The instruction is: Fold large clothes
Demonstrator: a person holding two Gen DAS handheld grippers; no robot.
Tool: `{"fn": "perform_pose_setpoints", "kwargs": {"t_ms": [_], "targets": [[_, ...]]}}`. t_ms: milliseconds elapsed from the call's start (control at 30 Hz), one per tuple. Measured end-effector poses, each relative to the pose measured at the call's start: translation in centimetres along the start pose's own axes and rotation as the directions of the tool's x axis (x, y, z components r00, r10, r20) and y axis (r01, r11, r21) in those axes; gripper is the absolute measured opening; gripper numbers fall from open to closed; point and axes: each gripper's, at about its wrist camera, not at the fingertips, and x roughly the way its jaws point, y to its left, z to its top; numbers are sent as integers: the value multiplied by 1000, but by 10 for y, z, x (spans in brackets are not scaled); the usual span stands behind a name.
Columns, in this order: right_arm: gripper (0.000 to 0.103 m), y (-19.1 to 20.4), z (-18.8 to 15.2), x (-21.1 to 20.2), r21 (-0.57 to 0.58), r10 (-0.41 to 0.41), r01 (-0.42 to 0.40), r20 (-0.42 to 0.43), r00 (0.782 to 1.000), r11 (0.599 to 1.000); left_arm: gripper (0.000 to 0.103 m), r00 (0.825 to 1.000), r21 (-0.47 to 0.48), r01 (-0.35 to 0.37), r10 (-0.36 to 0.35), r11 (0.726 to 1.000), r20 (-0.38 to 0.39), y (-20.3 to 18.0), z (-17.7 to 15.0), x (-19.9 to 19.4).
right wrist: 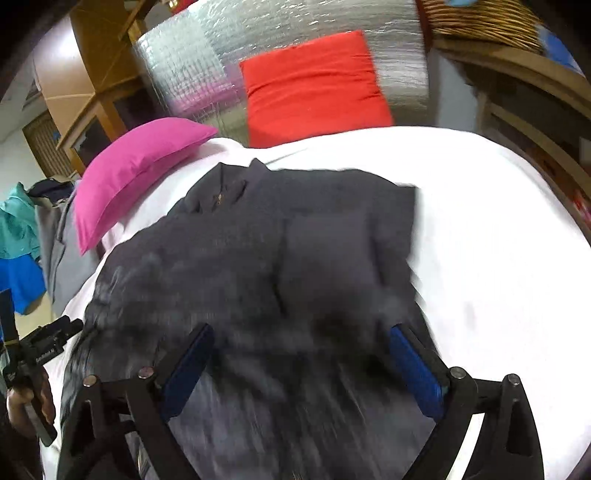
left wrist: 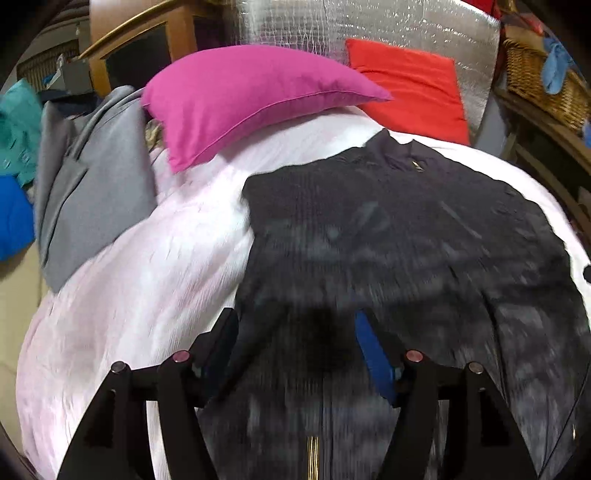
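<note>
Dark zip-up jacket (left wrist: 388,229) lies flat on the white bed cover (left wrist: 147,280), collar at the far end toward the pillows, hem toward the cameras, long axis running near to far. In the right wrist view the jacket (right wrist: 258,258) has one side panel or sleeve folded in over the body, on the picture's right. Lower part of the garment is motion-blurred in both views. Magenta pillow (left wrist: 240,103) sits just beyond the collar on the left, red pillow (left wrist: 410,88) stands against a silver foil panel (left wrist: 332,26) behind. Grey garment (left wrist: 85,184) heaped at the bed's left edge, teal and blue clothes further left. Wicker basket (left wrist: 543,81) on a shelf at right. Left gripper (left wrist: 295,343) hangs over the hem area, jaws spread apart, nothing pinched, zip line below. Right gripper (right wrist: 299,354) over the jacket's near right part, jaws wide, empty. A hand (right wrist: 22,402) holds the other gripper's handle at the right wrist view's left edge.
</note>
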Motion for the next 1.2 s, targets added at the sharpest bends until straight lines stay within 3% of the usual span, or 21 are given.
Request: {"fn": "perform_pose_setpoints", "kwargs": {"t_ms": [267, 433, 767, 1200], "targets": [[97, -68, -106, -72, 205, 23, -11, -59, 998, 979, 72, 996, -122, -19, 9, 992, -87, 29, -109, -61], [97, -80, -160, -106, 283, 82, -61, -62, 995, 957, 72, 993, -206, -26, 1, 978, -118, 42, -144, -92], [97, -53, -191, -127, 261, 141, -125, -43, 989, 957, 73, 997, -180, -64, 55, 982, -57, 35, -166, -153], [97, -39, -204, -134, 227, 125, -113, -38, 991, 967, 73, 996, -120, -77, 71, 990, -48, 20, -178, -163]]}}
